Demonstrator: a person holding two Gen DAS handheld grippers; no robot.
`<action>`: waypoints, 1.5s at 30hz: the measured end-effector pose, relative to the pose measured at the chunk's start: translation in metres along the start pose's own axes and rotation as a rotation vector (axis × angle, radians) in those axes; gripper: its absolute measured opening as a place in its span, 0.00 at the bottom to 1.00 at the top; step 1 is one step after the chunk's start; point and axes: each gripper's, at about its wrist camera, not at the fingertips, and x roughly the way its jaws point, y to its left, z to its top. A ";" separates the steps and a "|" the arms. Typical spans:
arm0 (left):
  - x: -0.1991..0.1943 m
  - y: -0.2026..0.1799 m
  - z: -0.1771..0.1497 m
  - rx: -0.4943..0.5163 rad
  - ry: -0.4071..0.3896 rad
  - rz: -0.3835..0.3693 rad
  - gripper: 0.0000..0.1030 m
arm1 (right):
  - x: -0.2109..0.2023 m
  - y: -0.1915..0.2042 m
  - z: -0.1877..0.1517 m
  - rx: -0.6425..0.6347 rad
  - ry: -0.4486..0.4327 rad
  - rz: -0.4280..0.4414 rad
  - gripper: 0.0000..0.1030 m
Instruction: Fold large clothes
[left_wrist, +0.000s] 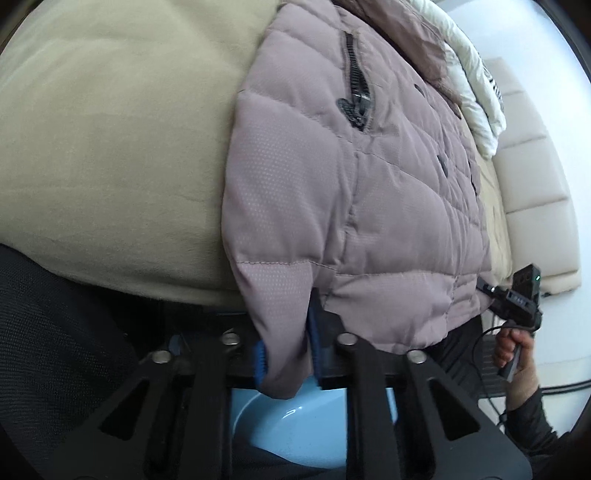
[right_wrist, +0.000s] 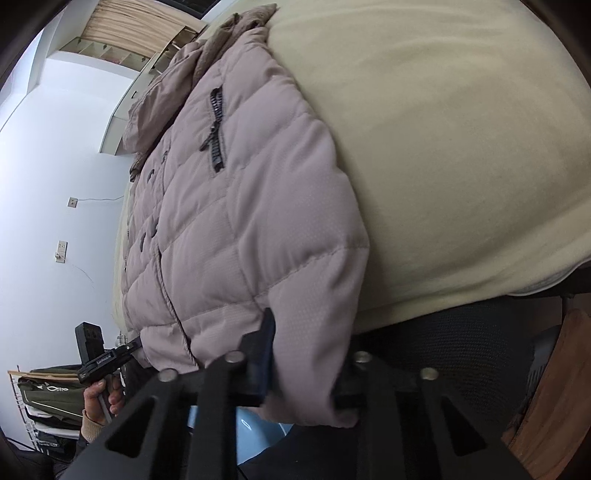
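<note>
Quilted mauve puffer jacket (left_wrist: 332, 184) is lying front-up on a beige bed cover (left_wrist: 110, 147), hem hanging over the near edge. Left gripper (left_wrist: 286, 354) is pinching one hem corner between nearly closed blue-padded jaws; right gripper (right_wrist: 306, 384) is clamping the opposite corner likewise. Only the left view is showing a white garment (left_wrist: 476, 99) beyond the collar; only the right view is showing wall sockets (right_wrist: 72, 202).

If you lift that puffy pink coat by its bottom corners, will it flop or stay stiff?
Probably flop: the coat is quilted and already droops around the left gripper and right gripper. Likely light, being puffy. Its smooth shell may slide on the blanket.
</note>
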 end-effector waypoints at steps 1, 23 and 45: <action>-0.003 -0.004 0.000 0.011 -0.001 0.007 0.08 | -0.001 0.006 -0.001 -0.015 -0.004 -0.012 0.15; -0.174 -0.049 0.107 -0.032 -0.307 -0.393 0.03 | -0.097 0.140 0.097 -0.226 -0.309 0.307 0.08; -0.069 -0.023 0.503 -0.232 -0.477 -0.230 0.04 | 0.065 0.185 0.439 -0.090 -0.448 -0.050 0.12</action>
